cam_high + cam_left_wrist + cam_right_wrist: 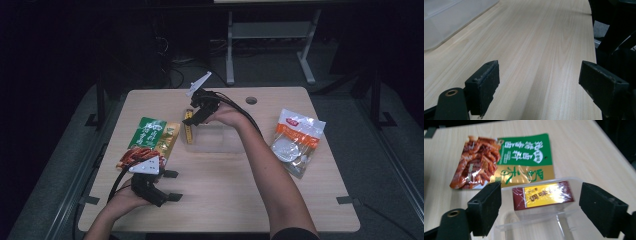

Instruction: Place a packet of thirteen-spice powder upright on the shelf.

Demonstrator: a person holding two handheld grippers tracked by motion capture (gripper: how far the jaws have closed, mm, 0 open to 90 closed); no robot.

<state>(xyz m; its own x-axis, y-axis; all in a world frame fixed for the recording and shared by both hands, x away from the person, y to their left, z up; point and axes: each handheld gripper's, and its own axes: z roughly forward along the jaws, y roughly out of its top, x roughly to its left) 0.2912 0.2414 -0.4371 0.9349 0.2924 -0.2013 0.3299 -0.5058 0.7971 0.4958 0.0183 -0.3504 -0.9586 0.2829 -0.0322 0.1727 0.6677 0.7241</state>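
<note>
Two grippers work over a pale wooden table point(220, 200), and the clear plastic container point(215, 140) near its middle serves as the landmark. The right gripper point(196, 111) hangs just above the container's far left corner, tipped downward, with the person's right forearm crossing over the container from the near side. In the right gripper view its two black jaws stand wide apart and released, pressing on nothing. Between them, but apart from both pads, a small red and yellow box point(542, 195) wrapped in film sits at the container's rim point(536, 220); whether the box rests on the rim or inside against the wall I cannot tell. In the high view the same box point(188, 125) shows as a narrow yellow strip at the container's left end.

A green and gold snack packet point(156, 137) lies flat on the table just left of the container, close beside it; the right gripper view shows its picture of reddish strips point(475, 162). The left gripper point(172, 185) rests low at the near left of the container, well apart from it and just nearer than the packet. Its jaws are spread wide over bare wood, with nothing between them. An orange and clear bag point(297, 142) lies to the right of the container, apart from it.
</note>
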